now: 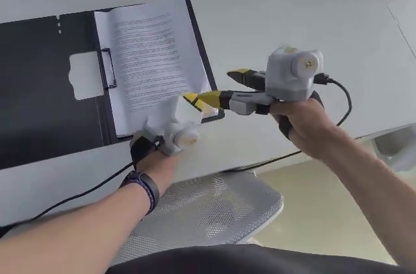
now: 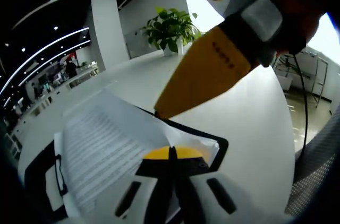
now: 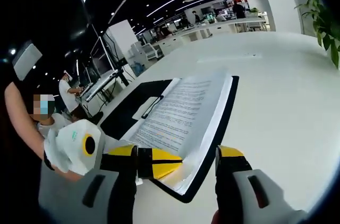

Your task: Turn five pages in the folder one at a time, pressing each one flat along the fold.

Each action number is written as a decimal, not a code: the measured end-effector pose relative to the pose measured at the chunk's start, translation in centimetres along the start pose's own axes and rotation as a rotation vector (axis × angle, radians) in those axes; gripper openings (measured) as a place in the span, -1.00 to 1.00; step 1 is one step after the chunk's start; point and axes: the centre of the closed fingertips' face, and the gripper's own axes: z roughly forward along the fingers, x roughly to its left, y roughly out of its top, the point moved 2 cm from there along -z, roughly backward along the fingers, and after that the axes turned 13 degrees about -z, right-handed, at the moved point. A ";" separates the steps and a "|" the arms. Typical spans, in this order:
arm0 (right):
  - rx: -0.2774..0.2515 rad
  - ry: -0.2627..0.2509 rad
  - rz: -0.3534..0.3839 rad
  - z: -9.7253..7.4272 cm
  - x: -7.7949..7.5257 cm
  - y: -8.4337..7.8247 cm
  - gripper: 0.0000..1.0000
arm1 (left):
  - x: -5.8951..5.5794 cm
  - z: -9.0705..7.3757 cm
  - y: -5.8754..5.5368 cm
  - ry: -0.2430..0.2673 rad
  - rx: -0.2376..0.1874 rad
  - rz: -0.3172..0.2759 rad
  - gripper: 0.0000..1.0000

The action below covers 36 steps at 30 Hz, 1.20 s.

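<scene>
L gripper (image 2: 171, 154) is seen w/ jaws closed at page (image 1: 153, 53) corner (pinch unclear), while R gripper (image 3: 178, 163) is held wide open just beside, at folder (image 1: 39, 92) edge.

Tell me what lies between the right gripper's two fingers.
In the right gripper view: a corner of the black folder, its printed pages and the tip of the left gripper.

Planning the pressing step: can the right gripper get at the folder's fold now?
Probably yes. The right gripper, open, is at the lower right edge of the folder, and the printed page lies bare up to the fold. The left gripper, shut at the page's lower corner, sits beside that path.
</scene>
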 end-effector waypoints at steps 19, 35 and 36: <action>-0.020 0.063 0.103 3.3 -0.1 -0.2 -0.04 | 0.4 0.1 0.0 -0.005 -0.007 -0.004 -1.00; -0.063 0.013 0.244 4.1 -2.1 -0.9 -0.71 | 0.3 0.2 0.1 -0.006 -0.007 -0.005 -1.00; -0.059 0.009 0.249 4.2 -2.2 -1.0 -0.77 | 0.3 0.2 0.1 -0.006 -0.007 -0.004 -1.00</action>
